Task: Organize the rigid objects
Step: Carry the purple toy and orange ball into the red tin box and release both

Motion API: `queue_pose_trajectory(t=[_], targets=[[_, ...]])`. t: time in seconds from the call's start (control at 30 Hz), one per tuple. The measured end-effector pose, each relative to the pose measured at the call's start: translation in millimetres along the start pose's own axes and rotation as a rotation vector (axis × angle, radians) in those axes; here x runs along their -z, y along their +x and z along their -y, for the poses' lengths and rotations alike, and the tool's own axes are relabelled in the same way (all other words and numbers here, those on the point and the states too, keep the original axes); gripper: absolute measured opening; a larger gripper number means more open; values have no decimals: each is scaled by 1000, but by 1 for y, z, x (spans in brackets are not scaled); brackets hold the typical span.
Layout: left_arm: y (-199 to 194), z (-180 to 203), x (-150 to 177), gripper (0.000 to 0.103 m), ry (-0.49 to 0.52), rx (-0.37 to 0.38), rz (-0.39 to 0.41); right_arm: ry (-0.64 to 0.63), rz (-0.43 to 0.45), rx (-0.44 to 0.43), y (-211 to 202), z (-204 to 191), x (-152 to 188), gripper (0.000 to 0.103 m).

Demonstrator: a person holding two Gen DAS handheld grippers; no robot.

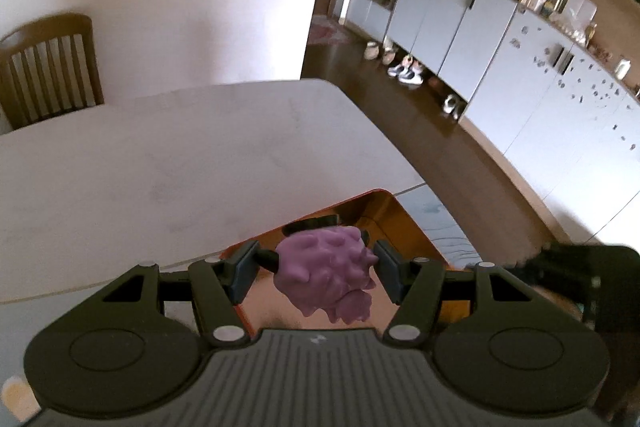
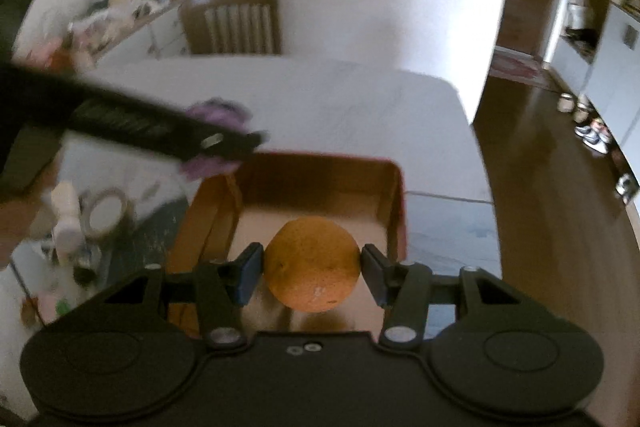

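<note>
The left gripper (image 1: pixel 318 269) is squeezing a bumpy purple toy (image 1: pixel 326 273) with its fingers over the orange box (image 1: pixel 404 223). The right gripper (image 2: pixel 312 269) is squeezing an orange (image 2: pixel 312 263) over the box, near the surface's (image 1: pixel 160 163) right end.

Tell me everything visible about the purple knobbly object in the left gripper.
The purple knobbly object is a matte, rubbery-looking lump covered in rounded bumps, with small lobes hanging at its lower end and dark stubs poking out at its sides. It is held off the table between the left gripper's fingers, above the orange box. The right wrist view shows it only as a blur.
</note>
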State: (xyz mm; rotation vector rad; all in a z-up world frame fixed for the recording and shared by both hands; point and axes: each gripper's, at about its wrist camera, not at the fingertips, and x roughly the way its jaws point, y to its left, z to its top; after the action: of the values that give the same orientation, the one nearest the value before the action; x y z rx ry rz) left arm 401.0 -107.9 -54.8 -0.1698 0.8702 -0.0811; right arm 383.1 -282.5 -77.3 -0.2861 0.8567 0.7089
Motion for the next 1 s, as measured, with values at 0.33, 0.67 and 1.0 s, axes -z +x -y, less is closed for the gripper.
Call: queue_pose_trajectory(t=[0.33,0.67,1.0], targets=[[75,18,-5,61,36,28,-80,-71,-70,-43,31,3,6,52],[110,28,-1,62,67,27,-128,-74,-72,-50,36,8,5,52],[116,29,5,62,58,37,-142,-80,-56,-23,29,-3,7,53]])
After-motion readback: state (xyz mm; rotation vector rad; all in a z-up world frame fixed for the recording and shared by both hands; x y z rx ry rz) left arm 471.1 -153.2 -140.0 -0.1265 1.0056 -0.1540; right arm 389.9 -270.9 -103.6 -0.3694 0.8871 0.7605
